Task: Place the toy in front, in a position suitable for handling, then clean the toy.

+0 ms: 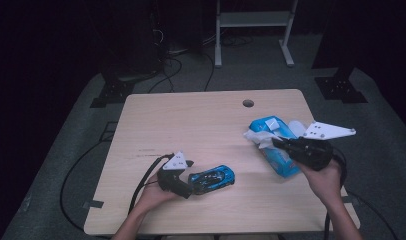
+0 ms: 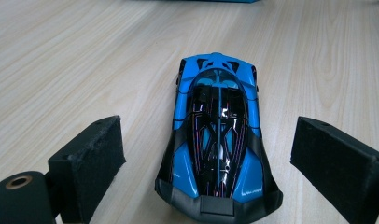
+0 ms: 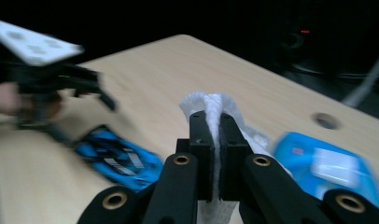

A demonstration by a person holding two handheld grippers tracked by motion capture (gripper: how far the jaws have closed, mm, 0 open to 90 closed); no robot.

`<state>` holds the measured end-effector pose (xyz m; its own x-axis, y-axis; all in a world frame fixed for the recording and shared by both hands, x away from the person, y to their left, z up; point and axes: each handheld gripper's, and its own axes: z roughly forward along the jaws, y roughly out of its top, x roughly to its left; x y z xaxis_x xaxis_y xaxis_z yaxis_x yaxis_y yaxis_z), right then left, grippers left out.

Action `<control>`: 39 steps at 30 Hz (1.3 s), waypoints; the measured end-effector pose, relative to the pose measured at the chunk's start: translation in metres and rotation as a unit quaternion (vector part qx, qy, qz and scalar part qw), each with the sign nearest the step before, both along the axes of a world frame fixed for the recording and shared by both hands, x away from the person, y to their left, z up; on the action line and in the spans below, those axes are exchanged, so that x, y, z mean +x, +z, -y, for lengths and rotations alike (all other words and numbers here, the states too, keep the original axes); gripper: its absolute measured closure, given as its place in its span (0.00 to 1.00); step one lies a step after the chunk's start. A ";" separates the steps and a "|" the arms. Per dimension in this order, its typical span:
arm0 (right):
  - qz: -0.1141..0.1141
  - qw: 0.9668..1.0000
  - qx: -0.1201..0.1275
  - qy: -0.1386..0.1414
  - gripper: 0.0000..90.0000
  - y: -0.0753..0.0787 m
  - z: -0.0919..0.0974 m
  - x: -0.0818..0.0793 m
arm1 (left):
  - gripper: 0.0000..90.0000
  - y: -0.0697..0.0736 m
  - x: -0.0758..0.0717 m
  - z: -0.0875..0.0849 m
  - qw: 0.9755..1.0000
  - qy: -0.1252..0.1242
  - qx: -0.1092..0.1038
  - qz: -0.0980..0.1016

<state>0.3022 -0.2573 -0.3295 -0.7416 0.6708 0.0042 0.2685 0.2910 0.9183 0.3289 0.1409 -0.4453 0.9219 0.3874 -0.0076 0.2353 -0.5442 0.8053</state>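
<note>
Wooden table, dark room: right gripper pinches a wet wipe, prob. from blue pack just beside; left gripper spread wide, toy car lengthwise btwn pads, untouched.

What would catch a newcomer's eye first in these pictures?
The blue toy car near the table's front edge, lying between the open left tongs. Then the white wipe pinched in the shut right tongs, above the blue pack at the table's right.
</note>
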 end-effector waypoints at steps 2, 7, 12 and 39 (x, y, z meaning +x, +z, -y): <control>-0.006 1.000 0.000 0.027 0.95 0.000 -0.011 -0.008 | 0.10 -0.001 0.000 -0.001 1.000 0.000 -0.002 -0.002; -0.066 0.993 -0.020 0.100 0.94 -0.016 -0.047 -0.011 | 0.09 -0.004 -0.001 0.001 1.000 -0.006 0.008 -0.007; -0.118 0.981 -0.071 0.134 0.92 -0.050 -0.081 0.006 | 0.09 -0.008 -0.003 0.003 1.000 -0.011 0.024 -0.014; -0.127 0.980 -0.092 0.125 0.90 -0.117 -0.148 0.036 | 0.26 -0.020 0.001 0.002 0.998 -0.018 0.047 -0.042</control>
